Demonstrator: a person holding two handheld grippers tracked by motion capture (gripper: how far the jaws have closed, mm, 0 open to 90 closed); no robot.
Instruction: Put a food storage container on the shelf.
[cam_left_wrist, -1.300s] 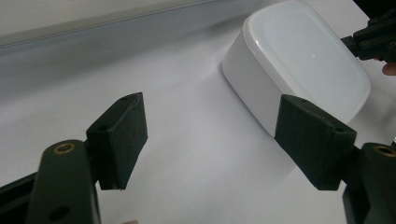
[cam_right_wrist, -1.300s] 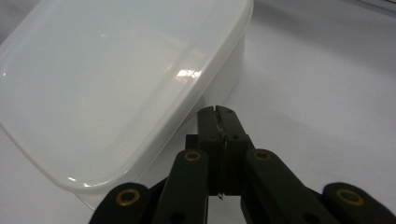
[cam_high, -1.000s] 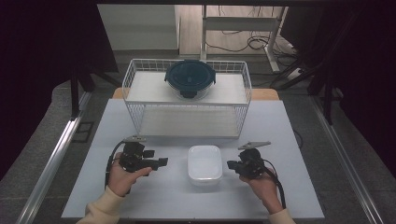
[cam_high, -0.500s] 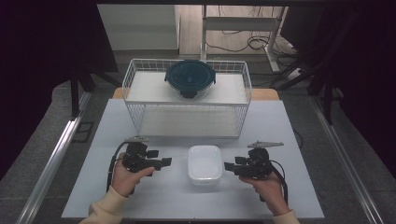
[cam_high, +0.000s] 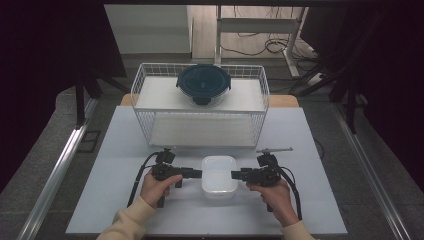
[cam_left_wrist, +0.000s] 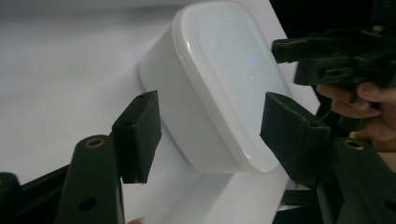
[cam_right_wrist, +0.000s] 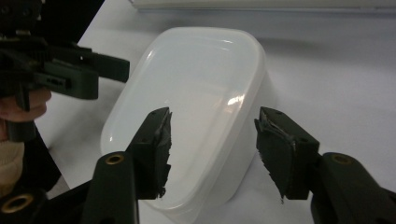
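A white lidded box (cam_high: 218, 174) sits low in the middle of the high view, on the pale counter (cam_high: 120, 150), with a tool at each of its short sides. The left tool (cam_high: 196, 173) comes in from the left of the frame, held in the person's left hand (cam_high: 157, 186), and its tip reaches the box's left edge. The right tool (cam_high: 236, 175) comes in from the right, held in the right hand (cam_high: 272, 194), and its tip reaches the box's right edge.

In the left gripper view the left tool (cam_left_wrist: 210, 126) stands wide open, its two black jaws spread to either side of the box (cam_left_wrist: 219, 88). The box fills the upper middle of that frame, lying between the jaws; neither jaw can be seen pressing on it. The right tool (cam_left_wrist: 285, 49) shows at the upper right of that frame, at the far end of the box.

In the right gripper view the right tool (cam_right_wrist: 212, 140) is also spread wide, with the near end of the box (cam_right_wrist: 187, 107) between its jaws, and no clear contact with either jaw. The left tool (cam_right_wrist: 119, 70) shows at the upper left of that frame, its tip at the box's far edge.

Behind the box, in the upper middle of the high view, a white wire basket (cam_high: 145, 127) stands on the counter, and a round dark blue container (cam_high: 203, 85) rests inside it.
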